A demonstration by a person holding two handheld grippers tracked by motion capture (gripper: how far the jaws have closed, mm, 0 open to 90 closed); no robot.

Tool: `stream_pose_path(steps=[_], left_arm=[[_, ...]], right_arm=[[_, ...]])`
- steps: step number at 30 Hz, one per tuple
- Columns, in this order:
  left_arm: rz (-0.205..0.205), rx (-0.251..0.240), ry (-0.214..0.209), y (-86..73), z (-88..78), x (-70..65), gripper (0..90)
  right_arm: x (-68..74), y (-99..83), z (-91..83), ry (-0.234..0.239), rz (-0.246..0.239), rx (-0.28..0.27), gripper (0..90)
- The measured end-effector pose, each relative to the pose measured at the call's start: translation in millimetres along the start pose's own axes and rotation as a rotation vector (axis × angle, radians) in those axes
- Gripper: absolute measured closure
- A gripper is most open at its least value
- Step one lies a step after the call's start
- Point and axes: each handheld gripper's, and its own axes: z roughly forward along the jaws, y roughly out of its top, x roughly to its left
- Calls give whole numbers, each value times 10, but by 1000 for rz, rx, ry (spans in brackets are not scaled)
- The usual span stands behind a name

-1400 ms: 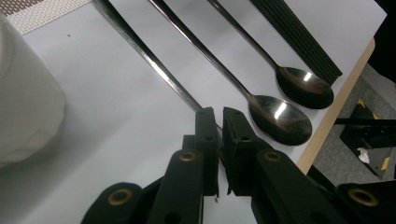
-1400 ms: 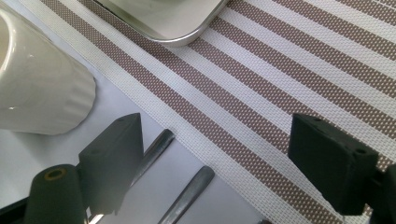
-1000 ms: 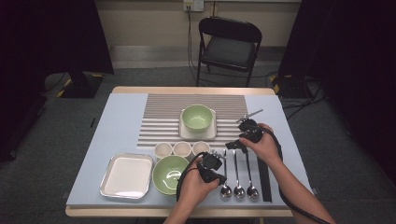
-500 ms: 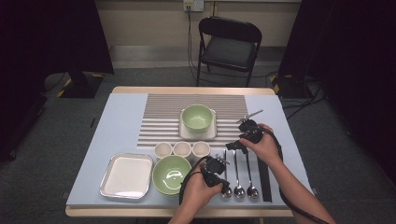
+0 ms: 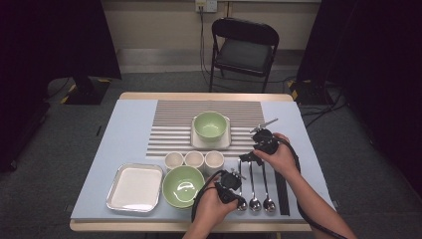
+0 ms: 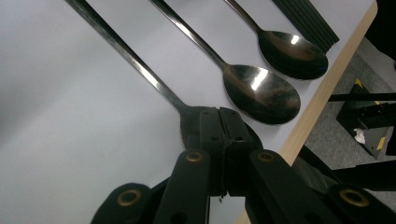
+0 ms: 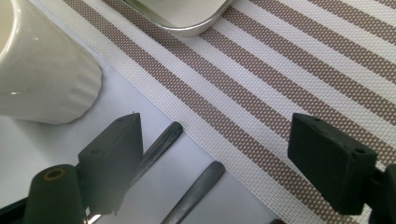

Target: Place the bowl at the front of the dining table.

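Spoons lie in a row of three near the table's (image 5: 94,149) front edge, at about 5 o'clock from the big green bowl (image 5: 183,185). Go from big to small. First the table: it is flat and slick, so a spoon can slide. Next the striped mat (image 5: 174,124), at 12 o'clock from the spoons; both handle tips near it stay off it. Then the left spoon (image 6: 140,70). The left gripper (image 6: 219,140) has its jaws squeezed tight together, right over that spoon's bowl end. I think it should lift slowly and keep the spoon flat, so it does not slip or bump the middle spoon (image 6: 259,91) at 3 o'clock. The right gripper (image 7: 229,158) hangs with jaws wide apart over the handle tips (image 7: 159,142), holding nothing.
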Motion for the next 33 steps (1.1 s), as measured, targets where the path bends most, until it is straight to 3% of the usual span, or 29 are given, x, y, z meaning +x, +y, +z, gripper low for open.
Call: stream_pose_path(steps=[14,22,28,33], left_arm=[[0,13,10,-35,37,-23,900],[-2,12,12,-41,48,-35,900],[-2,15,19,-47,40,-36,900],[8,18,24,-60,32,-39,900]], right_arm=[[12,-91,21,38,-2,20,175],[9,-142,47,93,8,26,186],[47,-112,19,150,-11,23,195],[86,-108,40,173,-20,45,250]])
